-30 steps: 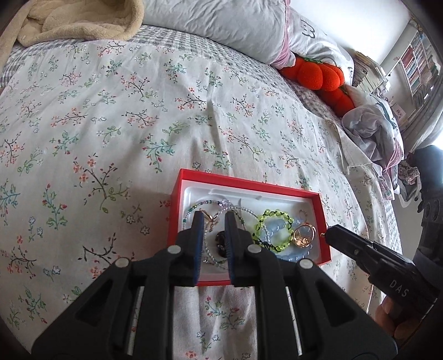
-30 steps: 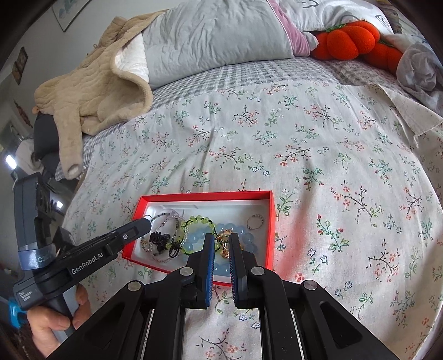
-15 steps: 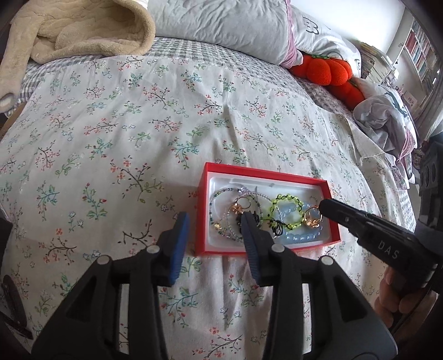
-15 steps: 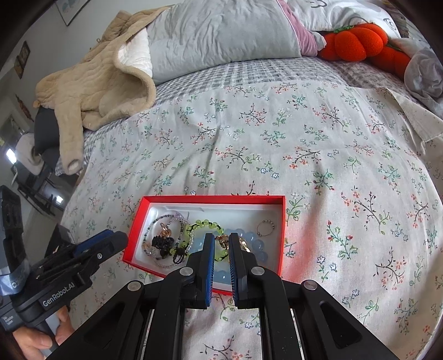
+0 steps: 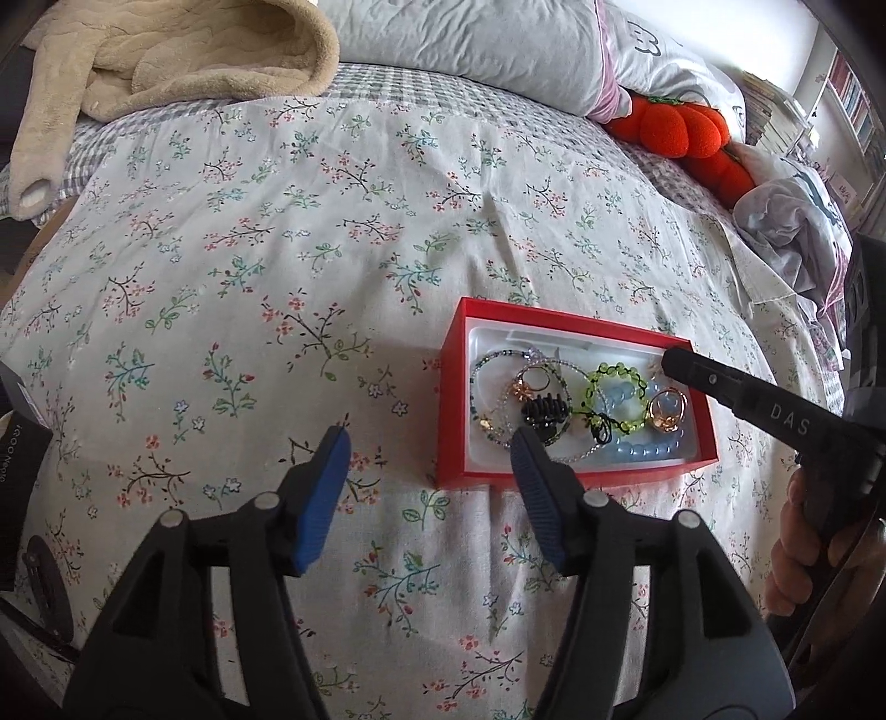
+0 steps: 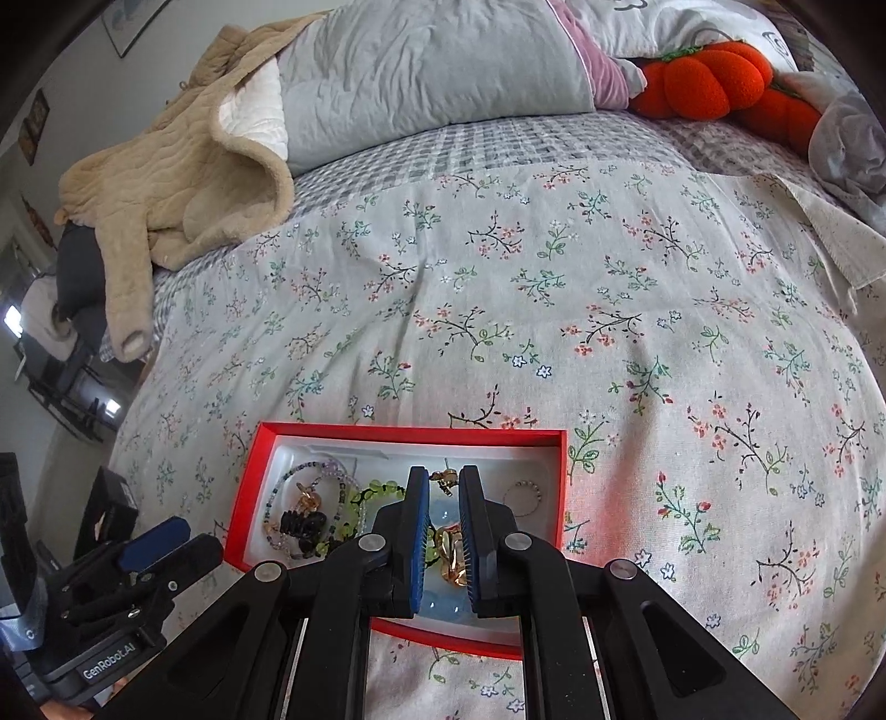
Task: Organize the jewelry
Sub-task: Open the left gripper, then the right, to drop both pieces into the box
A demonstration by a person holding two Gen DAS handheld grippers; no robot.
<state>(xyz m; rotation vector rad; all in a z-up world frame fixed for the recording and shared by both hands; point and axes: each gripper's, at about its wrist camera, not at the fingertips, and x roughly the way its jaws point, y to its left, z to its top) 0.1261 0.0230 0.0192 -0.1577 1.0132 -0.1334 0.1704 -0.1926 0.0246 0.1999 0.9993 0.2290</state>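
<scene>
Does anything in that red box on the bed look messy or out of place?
Yes. Inside the red box the jewelry is heaped: the black hair claw lies across the beaded bracelets, which overlap the green bracelet.

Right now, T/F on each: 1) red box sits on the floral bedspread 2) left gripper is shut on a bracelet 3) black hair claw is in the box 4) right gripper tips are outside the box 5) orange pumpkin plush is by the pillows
1) True: the red box sits on the floral bedspread.
2) False: the left gripper is open, its jaws have just been opening, nothing between them.
3) True: black hair claw.
4) False: the right gripper tips are over the box.
5) True: orange pumpkin plush, pillows.
</scene>
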